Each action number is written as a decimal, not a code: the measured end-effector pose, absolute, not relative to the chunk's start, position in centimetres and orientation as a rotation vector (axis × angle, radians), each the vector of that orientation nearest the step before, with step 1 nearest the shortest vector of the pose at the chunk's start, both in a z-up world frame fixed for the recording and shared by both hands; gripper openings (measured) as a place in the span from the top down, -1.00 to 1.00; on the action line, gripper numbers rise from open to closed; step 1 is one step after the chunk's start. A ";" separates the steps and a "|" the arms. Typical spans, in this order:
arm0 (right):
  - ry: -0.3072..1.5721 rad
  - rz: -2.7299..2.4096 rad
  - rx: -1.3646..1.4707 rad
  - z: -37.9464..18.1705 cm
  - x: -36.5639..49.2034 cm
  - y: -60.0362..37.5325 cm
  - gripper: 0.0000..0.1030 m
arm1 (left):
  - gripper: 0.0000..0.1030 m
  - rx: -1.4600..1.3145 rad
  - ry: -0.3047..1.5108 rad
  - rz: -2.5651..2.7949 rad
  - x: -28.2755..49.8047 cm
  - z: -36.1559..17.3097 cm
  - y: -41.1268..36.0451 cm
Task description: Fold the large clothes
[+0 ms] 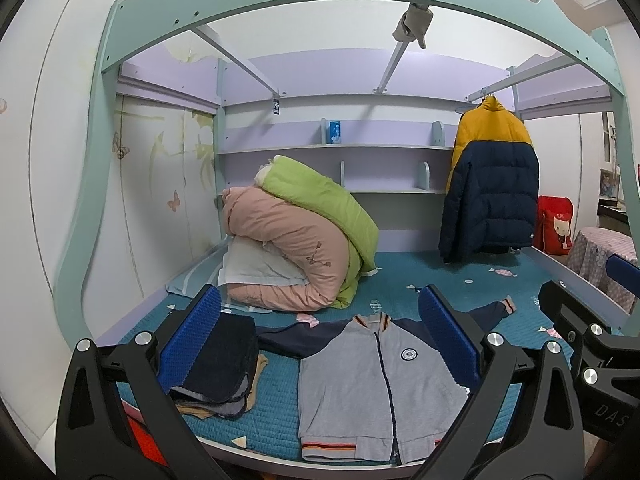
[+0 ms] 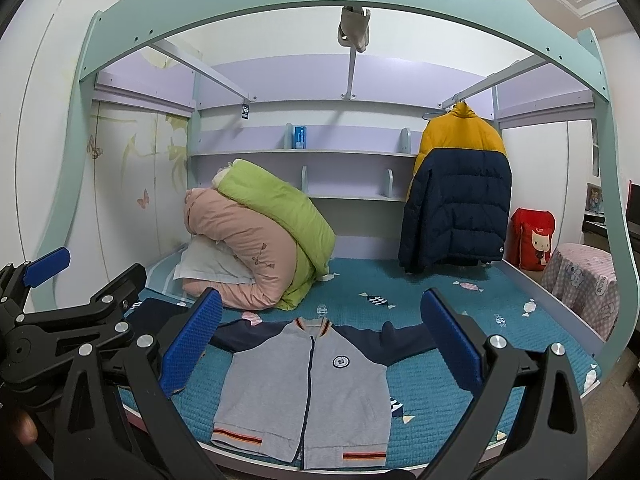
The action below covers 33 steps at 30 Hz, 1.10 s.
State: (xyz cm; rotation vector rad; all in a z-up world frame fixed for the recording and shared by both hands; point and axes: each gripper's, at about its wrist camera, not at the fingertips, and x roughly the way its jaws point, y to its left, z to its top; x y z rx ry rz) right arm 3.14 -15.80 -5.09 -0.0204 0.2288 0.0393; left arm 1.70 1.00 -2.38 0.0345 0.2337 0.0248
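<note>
Both tongs hang wide and hold nothing: the left gripper (image 1: 320,344) and the right gripper (image 2: 320,344), at the bed's near edge. One grey jacket (image 2: 308,392) with navy sleeves lies flat, zipped, front up, on the teal bed cover (image 2: 460,304) by that edge. One folded pile of clothes (image 1: 220,368) sits near the front left corner. Farther back lie two rolled quilts (image 1: 304,232), pink and green; one puffer coat (image 1: 492,184) hangs at the far right.
</note>
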 end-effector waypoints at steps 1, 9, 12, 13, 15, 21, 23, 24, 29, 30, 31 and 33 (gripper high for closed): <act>0.229 0.039 -0.020 -5.1 3.2 -15.8 -0.86 | -0.91 0.035 0.235 0.025 2.0 -2.4 0.9; 0.235 0.038 -0.025 -5.0 3.7 -15.9 -0.86 | -0.91 0.032 0.242 0.025 2.4 -2.5 0.9; 0.239 0.038 -0.023 -5.3 3.9 -16.0 -0.86 | -0.91 0.037 0.247 0.028 2.8 -2.6 0.8; 0.241 0.041 -0.023 -5.4 3.9 -16.0 -0.86 | -0.91 0.038 0.252 0.028 3.0 -2.7 0.8; 0.240 0.042 -0.027 -5.5 4.0 -15.9 -0.86 | -0.91 0.041 0.251 0.030 3.2 -2.8 0.8; 0.244 0.044 -0.051 -5.7 5.0 -15.3 -0.86 | -0.91 0.046 0.264 0.044 4.1 -3.4 1.0; 0.251 0.041 -0.054 -6.0 5.5 -15.2 -0.86 | -0.91 0.048 0.270 0.051 4.7 -3.6 1.0; 0.259 0.041 -0.053 -6.1 5.9 -15.3 -0.86 | -0.91 0.051 0.278 0.054 5.1 -3.8 0.9; 0.300 0.049 -0.043 -7.0 8.2 -15.4 -0.86 | -0.91 0.066 0.309 0.059 7.2 -4.7 0.6; 0.309 0.049 -0.042 -7.3 8.7 -15.4 -0.86 | -0.91 0.070 0.318 0.062 7.8 -5.0 0.5; 0.317 0.048 -0.041 -7.5 9.2 -15.4 -0.86 | -0.91 0.075 0.329 0.061 8.6 -5.4 0.4; 0.344 0.044 -0.036 -8.3 10.7 -15.6 -0.86 | -0.91 0.082 0.352 0.058 9.9 -6.2 0.2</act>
